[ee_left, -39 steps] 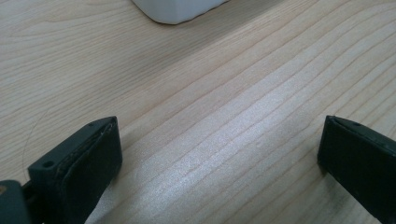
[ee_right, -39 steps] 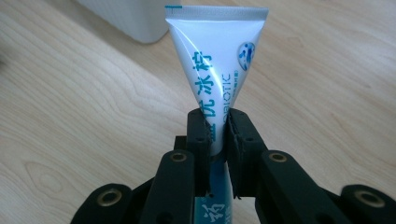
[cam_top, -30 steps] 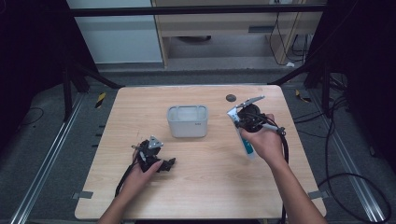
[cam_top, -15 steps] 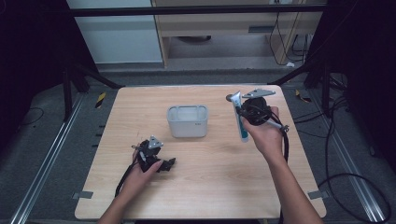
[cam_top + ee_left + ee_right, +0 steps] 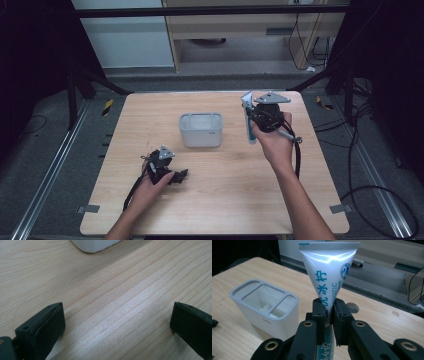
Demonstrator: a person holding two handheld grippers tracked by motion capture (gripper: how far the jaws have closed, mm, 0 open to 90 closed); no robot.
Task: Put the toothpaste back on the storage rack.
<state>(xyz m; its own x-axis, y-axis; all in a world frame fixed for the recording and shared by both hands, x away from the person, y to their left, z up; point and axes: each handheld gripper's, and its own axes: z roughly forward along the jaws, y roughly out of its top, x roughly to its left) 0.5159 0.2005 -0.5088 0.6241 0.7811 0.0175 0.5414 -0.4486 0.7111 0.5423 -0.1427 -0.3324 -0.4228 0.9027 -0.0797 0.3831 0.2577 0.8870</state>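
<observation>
The right tool (image 5: 329, 312) is clamped on a tube (image 5: 329, 270), held upright with its flat crimped end up, above the surface (image 5: 225, 200). A white holder (image 5: 265, 308) with open compartments stands on the surface, to the left of this tool and a little below the tube's top. The left tool (image 5: 117, 322) rests low over bare wood, its jaws wide apart with nothing between them; the holder's base lies ahead of it.

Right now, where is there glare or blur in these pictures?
Right gripper view: a white glare streak crosses the toothpaste tube, clamped in the right hand-held gripper; the organizer stays sharp. Left gripper view: soft sheen on the table; the near jaws look slightly blurred. High view: evenly lit table, dark surroundings.
</observation>
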